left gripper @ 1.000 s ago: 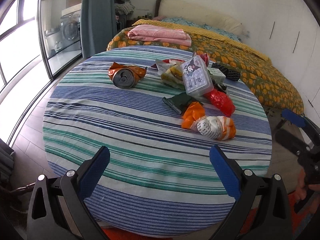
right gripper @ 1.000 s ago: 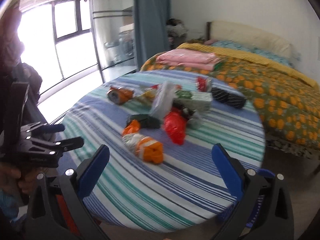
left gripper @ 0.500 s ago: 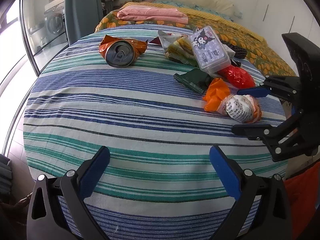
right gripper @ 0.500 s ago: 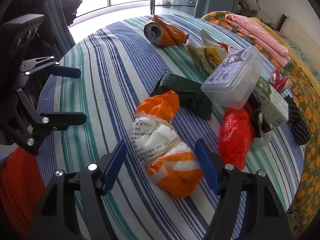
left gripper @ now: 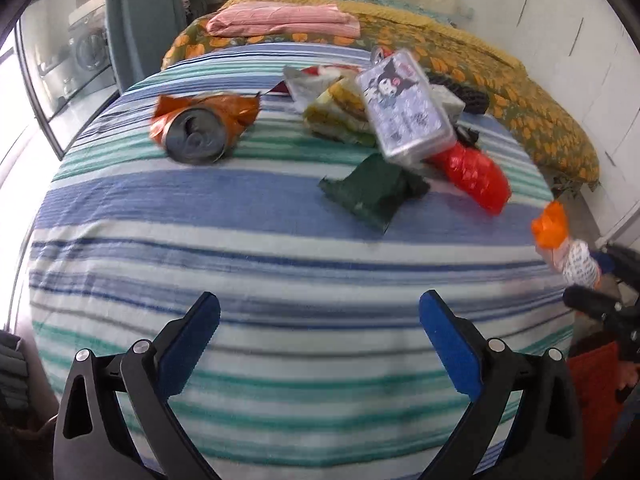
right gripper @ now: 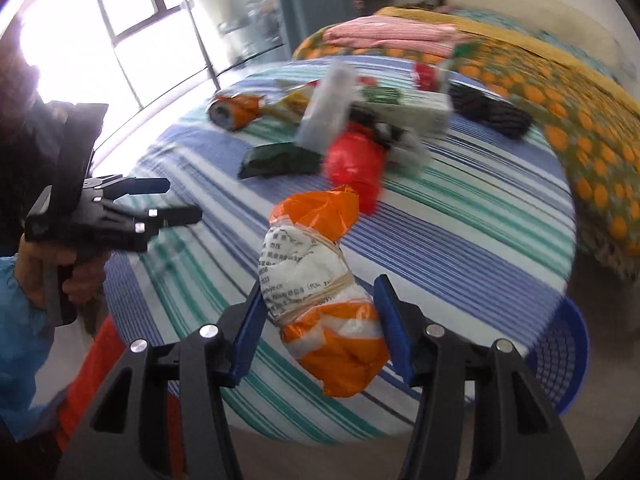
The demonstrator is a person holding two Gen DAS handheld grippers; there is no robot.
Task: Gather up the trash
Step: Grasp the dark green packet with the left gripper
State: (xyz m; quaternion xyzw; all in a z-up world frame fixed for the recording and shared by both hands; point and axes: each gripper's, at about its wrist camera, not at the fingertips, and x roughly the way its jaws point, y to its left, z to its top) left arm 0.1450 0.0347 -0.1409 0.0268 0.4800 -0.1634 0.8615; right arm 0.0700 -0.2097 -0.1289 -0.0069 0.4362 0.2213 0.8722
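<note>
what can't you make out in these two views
- Print on the orange-and-white bundle held in the right gripper: too small, right wrist view.
- Blue basket: contents hidden by its wall and the table, right wrist view.
- Box label: motion-blurred, left wrist view.
- Left gripper: open, holding nothing.

Bright windows (right gripper: 132,20) light a bedroom with a floral-covered bed (left gripper: 500,76), white walls and a striped round table (left gripper: 240,240).

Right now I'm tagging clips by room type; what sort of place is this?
Most likely a bedroom: a bed with folded pink bedding stands right behind the round striped table of trash.
</note>
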